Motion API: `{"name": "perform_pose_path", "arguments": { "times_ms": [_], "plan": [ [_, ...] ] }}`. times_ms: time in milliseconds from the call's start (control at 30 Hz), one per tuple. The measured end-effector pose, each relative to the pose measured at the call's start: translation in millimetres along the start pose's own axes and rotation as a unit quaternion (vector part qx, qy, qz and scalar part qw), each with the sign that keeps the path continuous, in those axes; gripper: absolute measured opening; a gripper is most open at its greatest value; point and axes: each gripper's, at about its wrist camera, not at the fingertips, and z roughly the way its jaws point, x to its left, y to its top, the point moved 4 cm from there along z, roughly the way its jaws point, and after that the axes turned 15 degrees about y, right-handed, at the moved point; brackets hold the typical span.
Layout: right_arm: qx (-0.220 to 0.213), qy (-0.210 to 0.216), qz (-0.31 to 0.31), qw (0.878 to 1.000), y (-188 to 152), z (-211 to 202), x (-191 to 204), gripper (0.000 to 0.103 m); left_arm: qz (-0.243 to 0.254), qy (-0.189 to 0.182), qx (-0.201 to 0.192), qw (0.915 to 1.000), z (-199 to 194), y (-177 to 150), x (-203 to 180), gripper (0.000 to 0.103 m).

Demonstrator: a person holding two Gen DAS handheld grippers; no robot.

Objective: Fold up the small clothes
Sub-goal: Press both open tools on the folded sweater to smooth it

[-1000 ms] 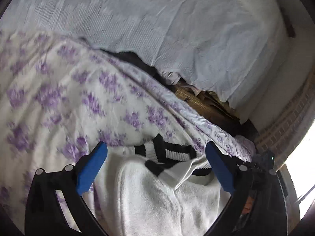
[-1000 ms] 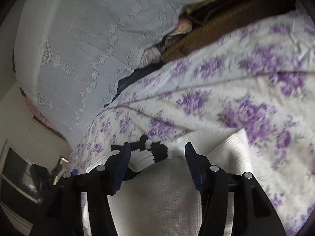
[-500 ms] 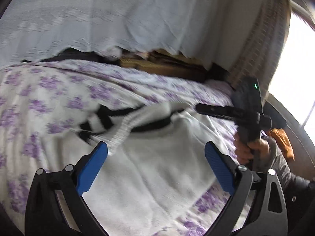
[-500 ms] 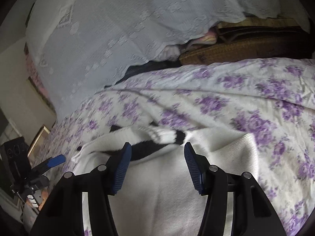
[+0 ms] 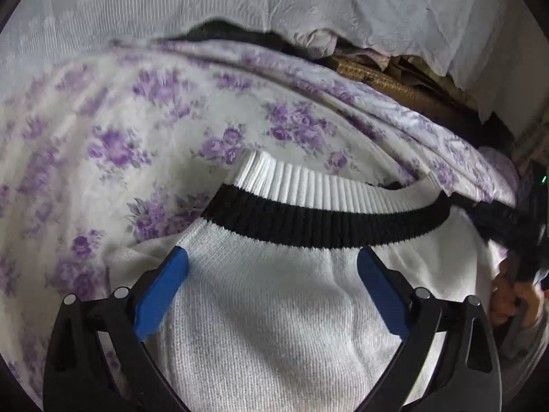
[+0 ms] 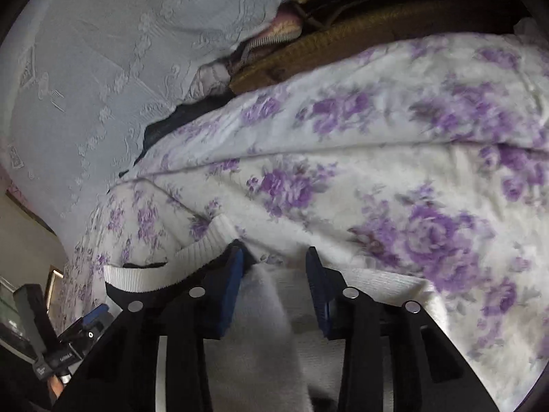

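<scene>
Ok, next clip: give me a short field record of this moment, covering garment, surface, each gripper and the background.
garment: white knit sweater with a black-and-white ribbed band, lying on the bed
surface: bedspread with purple flowers
left gripper: fingers wide apart over the sweater body, just below the band, not pinching
right gripper: fingers closing with white knit between them, near the sweater's edge; pads not yet pressing
background: pale lace cloth draped over a pile of brown things
</scene>
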Motion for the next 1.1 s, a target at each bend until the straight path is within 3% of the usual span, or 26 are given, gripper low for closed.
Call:
{"name": "perform_pose_path", "arguments": {
  "times_ms": [100, 167, 233, 267, 300, 333, 400, 500, 567, 633, 700, 767, 867, 933, 1033, 1100],
  "plan": [
    [-0.011, 0.003, -0.039, 0.999, -5, -18, 16, 0.045, 0.020, 0.006, -0.073, 0.9971, -37, -2, -5, 0.097],
    [-0.003, -0.011, -0.057, 0.998, -9, -21, 19, 0.045, 0.016, -0.004, -0.093, 0.9956, -49, -1, -3, 0.098],
    [0.025, -0.013, -0.048, 0.998, -15, -12, 13, 0.045, 0.018, 0.001, -0.068, 0.9975, -40, -2, -1, 0.098],
    [0.042, -0.018, -0.042, 0.998, -15, -6, 9, 0.034, 0.017, 0.021, -0.042, 0.9988, -24, -6, 2, 0.099],
    [0.048, -0.003, -0.034, 0.998, -18, -2, 4, 0.011, 0.013, 0.040, -0.020, 0.9989, -9, -10, 4, 0.099],
    [0.045, 0.007, -0.034, 0.998, -19, -2, 5, 0.008, 0.003, 0.047, 0.015, 0.9988, 9, -16, 9, 0.099],
    [0.013, -0.001, -0.057, 0.998, -18, -16, 14, 0.008, -0.019, 0.034, 0.009, 0.9992, 5, -13, 13, 0.099],
    [0.001, -0.038, -0.079, 0.996, -19, -29, 15, 0.008, -0.028, 0.063, -0.028, 0.9972, -8, -10, 21, 0.099],
    [0.027, -0.068, -0.070, 0.995, -22, -13, -3, 0.010, -0.018, 0.097, 0.013, 0.9950, 11, -14, 24, 0.099],
    [0.027, -0.058, -0.056, 0.996, -21, -11, -8, 0.012, -0.036, 0.078, 0.039, 0.9956, 23, -16, 28, 0.099],
    [0.003, -0.070, -0.068, 0.995, -21, -23, -3, 0.020, -0.048, 0.075, 0.030, 0.9956, 17, -16, 33, 0.099],
    [-0.031, -0.087, -0.086, 0.992, -22, -41, 10, 0.021, -0.057, 0.081, 0.016, 0.9950, 7, -18, 37, 0.098],
    [-0.042, -0.056, -0.118, 0.991, -31, -54, 40, 0.022, -0.056, 0.067, -0.024, 0.9959, -25, -24, 33, 0.098],
    [-0.028, -0.050, -0.137, 0.989, -42, -49, 54, 0.025, -0.039, 0.058, -0.041, 0.9967, -39, -31, 25, 0.099],
    [0.030, -0.088, -0.151, 0.984, -63, -17, 47, 0.032, 0.016, 0.107, -0.008, 0.9941, -19, -52, 10, 0.099],
    [0.023, -0.096, -0.162, 0.982, -65, -16, 47, 0.032, -0.012, 0.090, 0.000, 0.9959, -15, -58, 18, 0.099]
  ]
}}
